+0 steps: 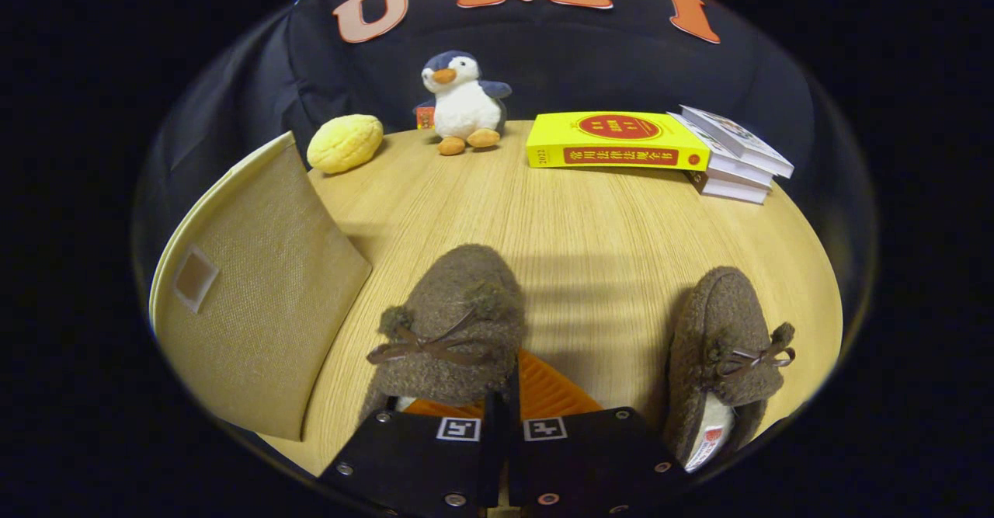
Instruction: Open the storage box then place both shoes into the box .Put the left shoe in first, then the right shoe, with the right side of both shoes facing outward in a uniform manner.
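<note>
The gripper [509, 394] is clenched on the side wall of the left shoe [450, 324], pinched between its fingers. The right shoe [726, 347] lies to its right, the storage box [256, 300] to its left. A firm pinch is best kept while the shoe is carried leftward.

Brown fuzzy shoes [458, 308]; beige woven box [256, 293]; yellow book [613, 141].

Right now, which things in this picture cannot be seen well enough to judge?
- Storage box: its fabric front hides the inside.
- Near shoe: its heel end sits behind the tool, so the grip is unclear.
- Other shoe: heel cut off at the view's rim.
- Books: covers too small.
</note>
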Available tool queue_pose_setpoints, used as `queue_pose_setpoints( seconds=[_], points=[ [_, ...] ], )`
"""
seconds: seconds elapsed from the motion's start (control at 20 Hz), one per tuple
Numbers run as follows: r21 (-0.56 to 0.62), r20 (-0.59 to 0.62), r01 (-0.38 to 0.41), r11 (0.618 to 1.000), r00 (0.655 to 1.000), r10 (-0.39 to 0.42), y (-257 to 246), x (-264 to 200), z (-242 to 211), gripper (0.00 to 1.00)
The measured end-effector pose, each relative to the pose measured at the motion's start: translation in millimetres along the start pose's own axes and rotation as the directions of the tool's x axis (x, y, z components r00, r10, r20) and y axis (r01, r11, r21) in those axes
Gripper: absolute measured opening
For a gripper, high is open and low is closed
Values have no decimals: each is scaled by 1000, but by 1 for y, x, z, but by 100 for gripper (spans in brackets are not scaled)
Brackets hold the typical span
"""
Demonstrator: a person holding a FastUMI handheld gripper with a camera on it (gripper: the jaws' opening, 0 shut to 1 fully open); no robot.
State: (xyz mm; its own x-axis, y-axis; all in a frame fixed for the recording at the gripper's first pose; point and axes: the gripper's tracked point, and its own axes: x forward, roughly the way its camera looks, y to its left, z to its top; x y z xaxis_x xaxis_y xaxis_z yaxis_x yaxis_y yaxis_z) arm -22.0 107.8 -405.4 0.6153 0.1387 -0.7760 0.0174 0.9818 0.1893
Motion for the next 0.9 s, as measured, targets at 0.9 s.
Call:
queue_pose_setpoints(
  seconds=[0.9],
  points=[
    [59, 48, -139, 989, 990, 136, 195, -128, 123, 4]
  ],
)
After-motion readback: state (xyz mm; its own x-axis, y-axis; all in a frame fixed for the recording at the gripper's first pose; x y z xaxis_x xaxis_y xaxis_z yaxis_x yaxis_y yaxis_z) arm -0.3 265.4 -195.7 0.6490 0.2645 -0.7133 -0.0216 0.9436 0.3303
